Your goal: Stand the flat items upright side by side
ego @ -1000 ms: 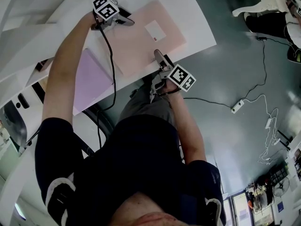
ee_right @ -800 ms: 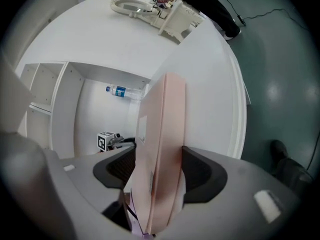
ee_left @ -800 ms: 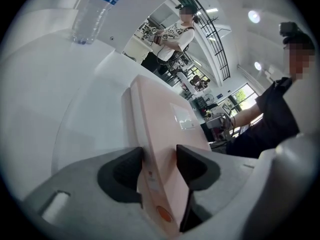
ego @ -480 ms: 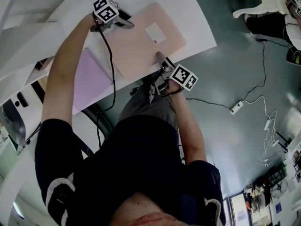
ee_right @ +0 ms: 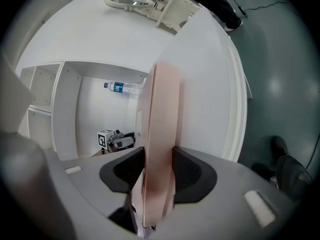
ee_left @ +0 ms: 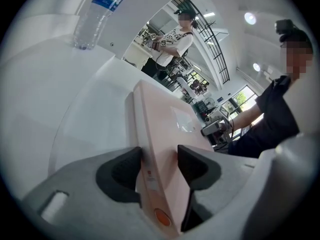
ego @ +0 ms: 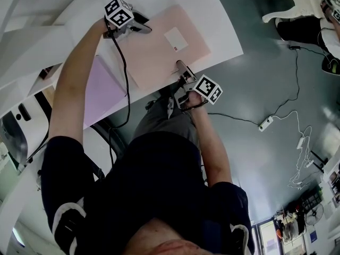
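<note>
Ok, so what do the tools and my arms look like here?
The left tool and the right tool each have a grey body, dark pads and a white cube with black square markers. A black cable trails from the left one. The sleeves are short and dark.

The left claw [ee_left: 159, 160] has its jaws closed on the near corner of a pale pink folder [ee_left: 167, 126], one pad on each face, above the white bench [ee_left: 65, 114], with a clear water bottle [ee_left: 100, 14] beyond at the upper left.
</note>
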`<act>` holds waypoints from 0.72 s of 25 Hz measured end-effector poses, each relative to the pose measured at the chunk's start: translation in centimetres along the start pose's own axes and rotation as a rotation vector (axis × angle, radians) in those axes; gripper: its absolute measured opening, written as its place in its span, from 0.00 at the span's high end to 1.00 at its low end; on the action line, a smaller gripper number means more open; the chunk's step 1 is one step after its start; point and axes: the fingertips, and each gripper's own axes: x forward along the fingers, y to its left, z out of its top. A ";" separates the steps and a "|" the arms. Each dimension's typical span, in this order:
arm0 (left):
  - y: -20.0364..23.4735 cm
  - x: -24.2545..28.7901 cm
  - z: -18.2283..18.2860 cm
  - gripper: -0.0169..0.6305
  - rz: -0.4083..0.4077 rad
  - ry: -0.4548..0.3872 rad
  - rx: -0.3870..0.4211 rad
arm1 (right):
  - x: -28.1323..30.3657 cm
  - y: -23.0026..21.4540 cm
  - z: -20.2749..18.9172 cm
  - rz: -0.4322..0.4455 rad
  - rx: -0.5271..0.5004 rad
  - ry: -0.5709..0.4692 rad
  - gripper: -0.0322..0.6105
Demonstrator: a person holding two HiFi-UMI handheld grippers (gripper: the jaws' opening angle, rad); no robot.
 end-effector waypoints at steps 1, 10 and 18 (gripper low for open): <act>0.0 0.0 0.0 0.61 0.001 -0.009 -0.001 | 0.0 0.0 0.0 0.003 0.001 -0.003 0.68; -0.5 -1.3 0.7 0.57 0.040 -0.075 0.049 | -0.4 1.8 1.0 0.040 -0.052 -0.026 0.69; -1.0 -2.8 2.1 0.51 0.112 -0.186 0.099 | -1.2 3.9 2.1 0.052 -0.140 -0.042 0.70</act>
